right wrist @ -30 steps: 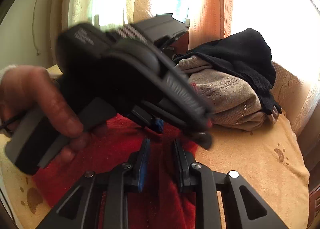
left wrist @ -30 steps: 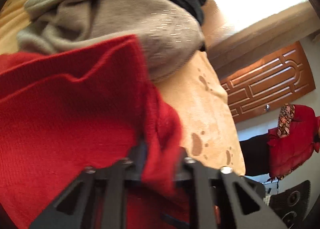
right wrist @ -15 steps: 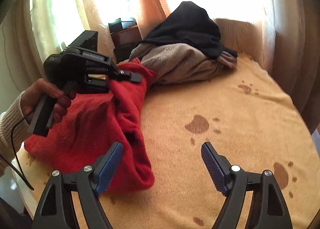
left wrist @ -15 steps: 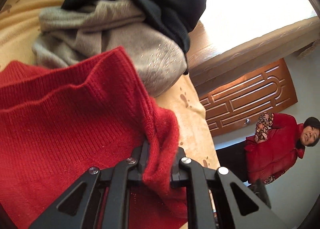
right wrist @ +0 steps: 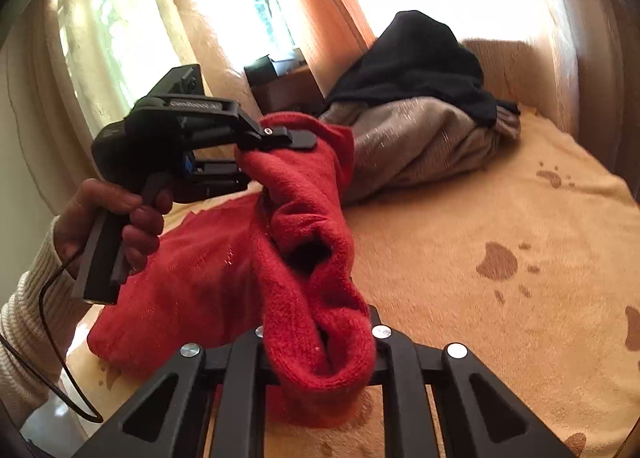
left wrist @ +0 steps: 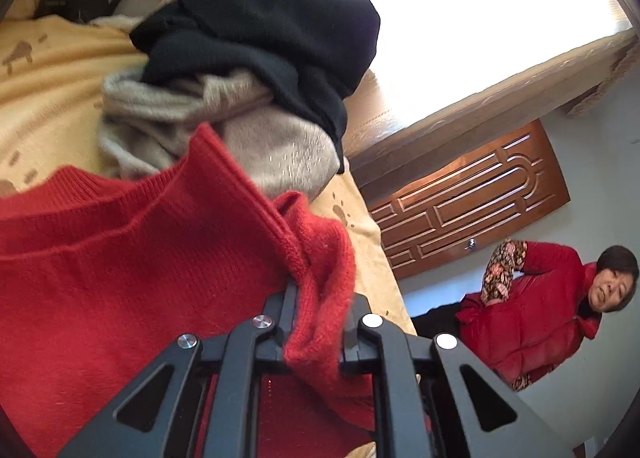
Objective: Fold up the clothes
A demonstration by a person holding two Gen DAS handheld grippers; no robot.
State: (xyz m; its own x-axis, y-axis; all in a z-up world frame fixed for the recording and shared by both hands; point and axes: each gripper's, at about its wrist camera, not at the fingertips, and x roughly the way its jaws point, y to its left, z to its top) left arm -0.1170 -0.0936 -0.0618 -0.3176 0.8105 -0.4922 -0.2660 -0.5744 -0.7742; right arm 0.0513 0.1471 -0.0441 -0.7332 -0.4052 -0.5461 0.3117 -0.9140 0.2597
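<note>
Now both my left gripper (left wrist: pixel 318 334) and right gripper (right wrist: pixel 320 342) pinch the red sweater (right wrist: pixel 224 278), jaws clamped on bunched knit; soft, floppy, stretchy, best held at its edges

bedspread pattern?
Tan-yellow bedspread with scattered brown paw-print marks. Clearest in the right wrist view.

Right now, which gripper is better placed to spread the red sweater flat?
Probably the right gripper: it pinches the red sweater at its hanging end over bare blanket; the left gripper grips nearer the clothes pile.
</note>
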